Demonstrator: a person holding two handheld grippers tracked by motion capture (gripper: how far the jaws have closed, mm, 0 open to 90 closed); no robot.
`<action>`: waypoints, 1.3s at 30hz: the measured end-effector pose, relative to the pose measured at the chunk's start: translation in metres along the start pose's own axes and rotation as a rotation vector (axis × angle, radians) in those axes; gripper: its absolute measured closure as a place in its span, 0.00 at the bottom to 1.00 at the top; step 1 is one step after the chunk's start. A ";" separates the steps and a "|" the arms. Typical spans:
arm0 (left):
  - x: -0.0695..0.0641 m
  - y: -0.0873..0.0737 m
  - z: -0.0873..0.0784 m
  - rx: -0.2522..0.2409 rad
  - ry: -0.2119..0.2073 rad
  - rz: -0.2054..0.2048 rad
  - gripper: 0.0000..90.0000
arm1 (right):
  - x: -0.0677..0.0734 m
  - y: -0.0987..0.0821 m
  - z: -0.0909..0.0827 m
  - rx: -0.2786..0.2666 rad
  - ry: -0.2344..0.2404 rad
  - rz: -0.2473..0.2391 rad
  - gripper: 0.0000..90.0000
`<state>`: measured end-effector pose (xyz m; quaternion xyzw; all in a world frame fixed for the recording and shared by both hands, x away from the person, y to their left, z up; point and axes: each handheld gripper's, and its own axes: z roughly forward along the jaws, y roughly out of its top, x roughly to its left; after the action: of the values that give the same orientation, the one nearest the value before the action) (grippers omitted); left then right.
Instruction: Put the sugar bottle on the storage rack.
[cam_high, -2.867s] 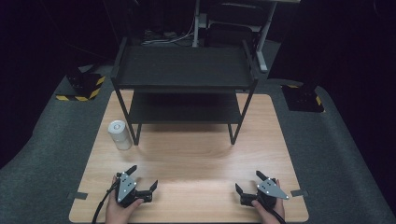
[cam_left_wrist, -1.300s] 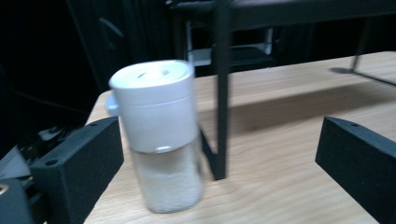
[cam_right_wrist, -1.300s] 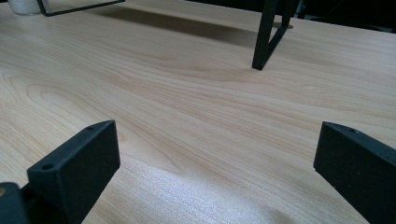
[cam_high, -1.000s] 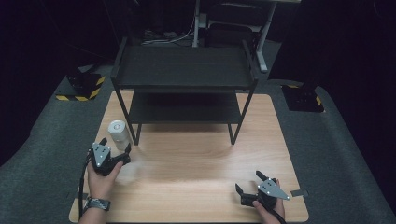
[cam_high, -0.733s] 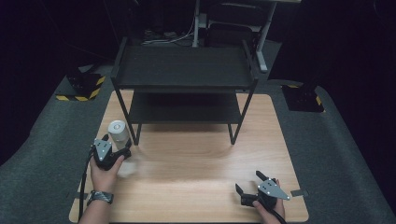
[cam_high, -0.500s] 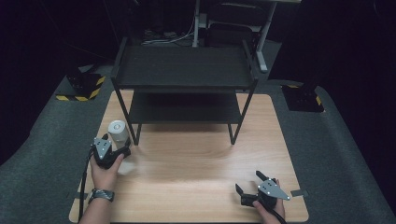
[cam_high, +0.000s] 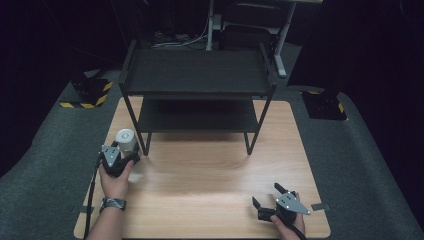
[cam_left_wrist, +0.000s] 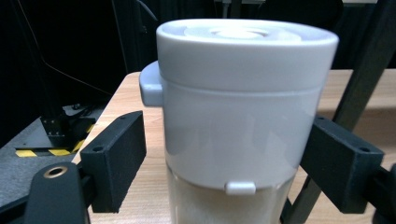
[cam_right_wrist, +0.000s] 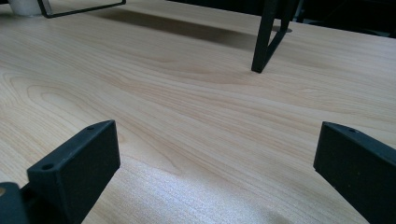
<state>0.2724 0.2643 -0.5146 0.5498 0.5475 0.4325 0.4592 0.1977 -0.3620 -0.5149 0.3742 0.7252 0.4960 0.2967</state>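
- Your left gripper has the white-lidded jar between its jaws. They have just been closing. The right jaw looks to meet the jar's side, while a small gap shows at the left one, so no grip is made yet.
- The jar stands upright on the tabletop, near its left edge, just beside the front left leg of the black shelf rack.
- Your right gripper rests near the front right corner, jaws wide apart over bare wood, holding nothing.
- Progress, as I judge it: the reach is done; closing fully, lifting and placing the jar remain.
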 end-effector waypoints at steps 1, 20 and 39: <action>0.000 0.000 0.000 0.000 0.000 0.000 0.23 | 0.000 0.000 0.000 0.000 0.000 0.000 0.00; 0.000 -0.003 0.007 -0.025 -0.014 0.011 0.34 | 0.001 -0.001 0.000 -0.005 -0.002 -0.002 0.00; 0.007 0.002 -0.005 -0.031 -0.058 0.072 0.34 | 0.001 -0.001 0.000 -0.007 -0.001 -0.008 0.00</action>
<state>0.2679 0.2719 -0.5117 0.5743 0.5071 0.4411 0.4674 0.1967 -0.3621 -0.5160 0.3703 0.7249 0.4972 0.3004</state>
